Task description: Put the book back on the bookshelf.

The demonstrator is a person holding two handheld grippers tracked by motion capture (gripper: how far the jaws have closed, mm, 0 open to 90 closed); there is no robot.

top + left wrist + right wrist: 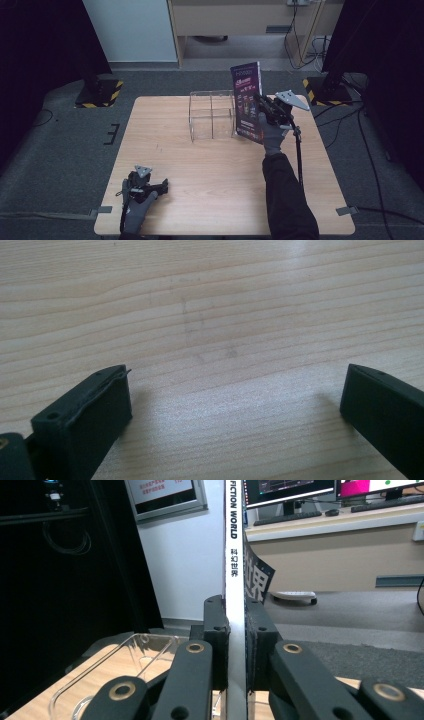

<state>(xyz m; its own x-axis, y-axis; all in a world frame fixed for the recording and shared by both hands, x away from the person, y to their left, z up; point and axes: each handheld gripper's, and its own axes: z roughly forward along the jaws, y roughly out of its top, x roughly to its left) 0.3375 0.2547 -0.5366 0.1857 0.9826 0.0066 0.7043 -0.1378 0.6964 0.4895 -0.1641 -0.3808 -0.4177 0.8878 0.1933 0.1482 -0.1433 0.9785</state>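
A purple magazine (248, 102) stands upright above the table, just right of a clear acrylic rack (212, 114). My right gripper (263, 106) is shut on its spine edge. In the right gripper view the white spine (235, 570) reads "FICTION WORLD" and runs up between the two black jaws, with the clear rack (125, 662) low at the left. My left gripper (150, 187) rests near the table's front left, open. Its fingers (85, 420) stand wide apart over bare wood with nothing between them.
The wooden table (200, 175) sits on grey carpet. Black stands with yellow-striped bases (100, 92) flank the far corners. Cables (300, 45) lie at the back right. A desk with monitors (290, 490) is beyond the table.
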